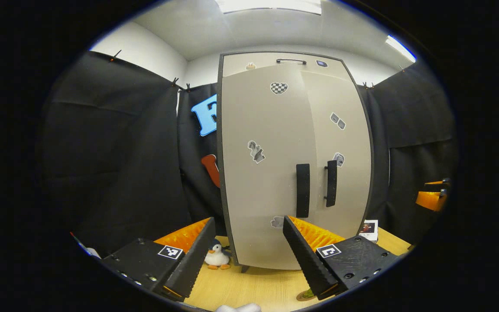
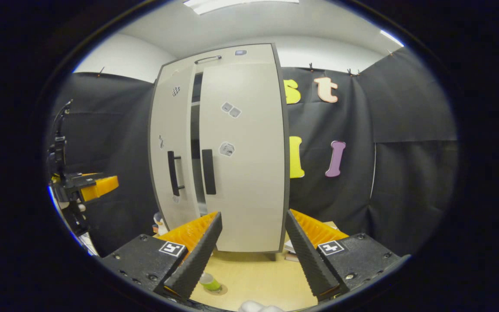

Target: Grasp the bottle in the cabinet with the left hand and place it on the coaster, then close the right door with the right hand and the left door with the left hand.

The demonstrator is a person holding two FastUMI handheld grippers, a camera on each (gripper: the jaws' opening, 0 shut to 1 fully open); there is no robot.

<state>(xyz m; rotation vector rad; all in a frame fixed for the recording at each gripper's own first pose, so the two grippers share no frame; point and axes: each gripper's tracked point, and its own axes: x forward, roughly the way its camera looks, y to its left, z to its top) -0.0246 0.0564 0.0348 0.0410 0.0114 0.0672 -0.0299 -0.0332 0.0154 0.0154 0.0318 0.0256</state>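
closing the doors looks like the step in hand. the bottle (image 2: 209, 282) stands on the coaster (image 2: 217, 289) on the table (image 2: 254, 273), low between the right gripper (image 2: 251, 255) fingers, which are spread wide and hold nothing. the left gripper (image 1: 245, 255) is spread wide too, empty, facing the cabinet (image 1: 295, 160). the right door (image 2: 243, 156) seems shut; the left door (image 2: 173, 147) stands slightly ajar with a dark gap between. next, i judge, the left gripper must push that door flush.
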